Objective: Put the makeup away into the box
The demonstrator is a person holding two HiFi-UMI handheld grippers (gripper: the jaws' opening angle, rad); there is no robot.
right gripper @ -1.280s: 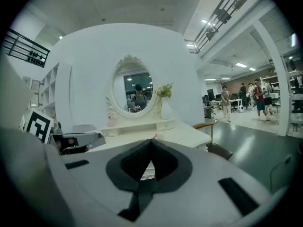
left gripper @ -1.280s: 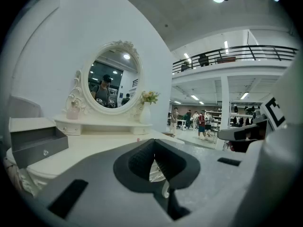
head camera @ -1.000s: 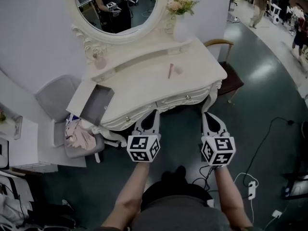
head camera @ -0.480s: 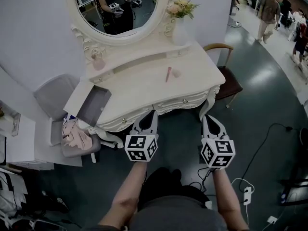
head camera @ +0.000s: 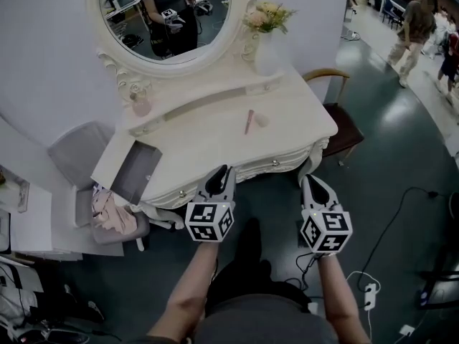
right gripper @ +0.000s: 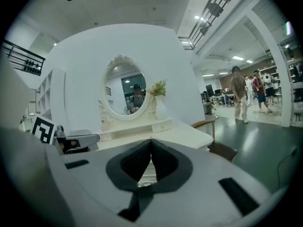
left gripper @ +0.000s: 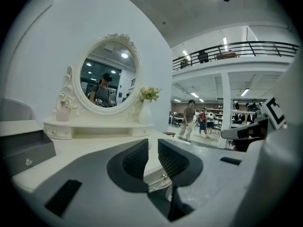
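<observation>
A slim pink makeup stick (head camera: 249, 121) and a small pale round piece (head camera: 262, 120) lie on the white dressing table (head camera: 208, 142). An open grey box (head camera: 135, 171) sits on the table's left end, and it also shows at the left in the left gripper view (left gripper: 23, 151). My left gripper (head camera: 223, 172) (left gripper: 153, 144) hovers in front of the table's front edge. Its jaws are opening, with a narrow gap and nothing between them. My right gripper (head camera: 308, 180) (right gripper: 151, 141) hangs beside it, shut and empty, short of the table.
An oval mirror (head camera: 164, 11), a vase of flowers (head camera: 266, 43) and a pink bottle (head camera: 141, 104) stand at the back. A wooden chair (head camera: 340, 122) is at the right and a grey chair with pink cloth (head camera: 110, 211) at the left. Cables and a power strip (head camera: 370, 297) lie on the floor. A person (head camera: 416, 27) walks at the far right.
Both grippers have edged forward toward the table's front, and the view has shifted with them. The person in the background has walked on.
</observation>
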